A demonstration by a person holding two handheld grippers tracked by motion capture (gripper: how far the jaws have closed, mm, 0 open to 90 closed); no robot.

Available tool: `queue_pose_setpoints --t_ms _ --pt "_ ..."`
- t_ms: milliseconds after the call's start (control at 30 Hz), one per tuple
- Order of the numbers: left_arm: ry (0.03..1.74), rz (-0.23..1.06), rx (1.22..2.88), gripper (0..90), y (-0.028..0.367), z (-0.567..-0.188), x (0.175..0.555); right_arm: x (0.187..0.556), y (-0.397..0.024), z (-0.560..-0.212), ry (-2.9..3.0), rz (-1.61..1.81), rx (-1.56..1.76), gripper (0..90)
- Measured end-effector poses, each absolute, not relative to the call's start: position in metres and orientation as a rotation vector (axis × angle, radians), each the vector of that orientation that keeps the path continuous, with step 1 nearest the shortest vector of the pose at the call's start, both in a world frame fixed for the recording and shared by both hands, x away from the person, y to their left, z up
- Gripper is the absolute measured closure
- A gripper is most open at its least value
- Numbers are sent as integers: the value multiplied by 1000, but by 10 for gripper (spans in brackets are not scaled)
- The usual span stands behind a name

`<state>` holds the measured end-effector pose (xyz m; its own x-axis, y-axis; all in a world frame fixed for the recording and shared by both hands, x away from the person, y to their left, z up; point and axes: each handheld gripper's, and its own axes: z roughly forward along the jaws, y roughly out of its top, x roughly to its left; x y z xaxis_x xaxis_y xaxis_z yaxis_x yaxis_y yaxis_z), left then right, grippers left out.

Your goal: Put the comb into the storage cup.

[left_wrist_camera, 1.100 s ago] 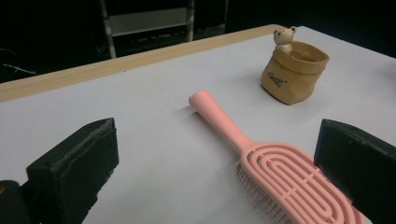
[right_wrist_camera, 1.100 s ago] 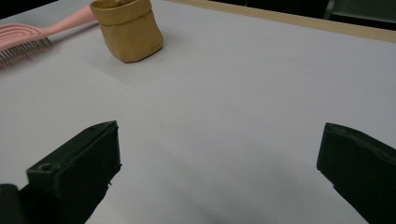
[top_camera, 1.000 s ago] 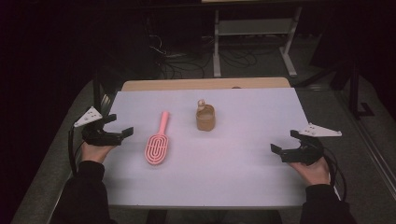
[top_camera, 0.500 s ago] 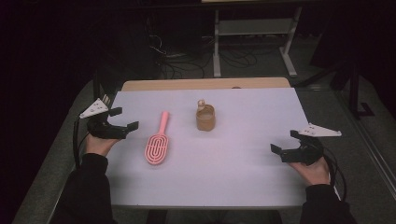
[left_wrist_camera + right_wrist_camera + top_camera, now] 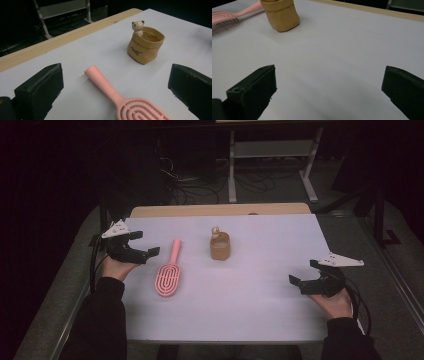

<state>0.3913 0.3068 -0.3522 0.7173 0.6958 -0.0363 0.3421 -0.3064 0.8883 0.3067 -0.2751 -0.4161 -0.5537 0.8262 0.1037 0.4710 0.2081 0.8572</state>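
A pink hairbrush [image 5: 169, 270] is laid on the pale table [image 5: 260, 310], just beside the gaping left tool [image 5: 142, 246]; the right tool [image 5: 302, 275] is spread, and dark floor is seen beyond

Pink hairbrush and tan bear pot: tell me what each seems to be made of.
Pink hairbrush: looks like moulded plastic, matte and one even colour, with smooth rounded ribs and open slots in the head. Tan bear pot: shaped like a rolled-down paper bag, but its stiff creases, soft sheen and moulded bear on the rim suggest ceramic or resin; the pictures leave that open.
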Motion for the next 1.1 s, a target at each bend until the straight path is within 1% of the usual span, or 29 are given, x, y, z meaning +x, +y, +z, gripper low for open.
queue_pose_setpoints --t_ms 433,667,767,1100 --pt "790 417 1966 0 293 -341 408 306 -275 -416 2113 1284 1208 0" --pt "779 378 1999 1 281 -339 418 307 -274 -416 2120 1279 1208 0" --pt "763 371 2007 29 276 -337 421 306 -274 -416 2119 1280 1206 0" --pt "734 357 2031 62 260 -333 433 306 -274 -416 2119 1277 1205 0"
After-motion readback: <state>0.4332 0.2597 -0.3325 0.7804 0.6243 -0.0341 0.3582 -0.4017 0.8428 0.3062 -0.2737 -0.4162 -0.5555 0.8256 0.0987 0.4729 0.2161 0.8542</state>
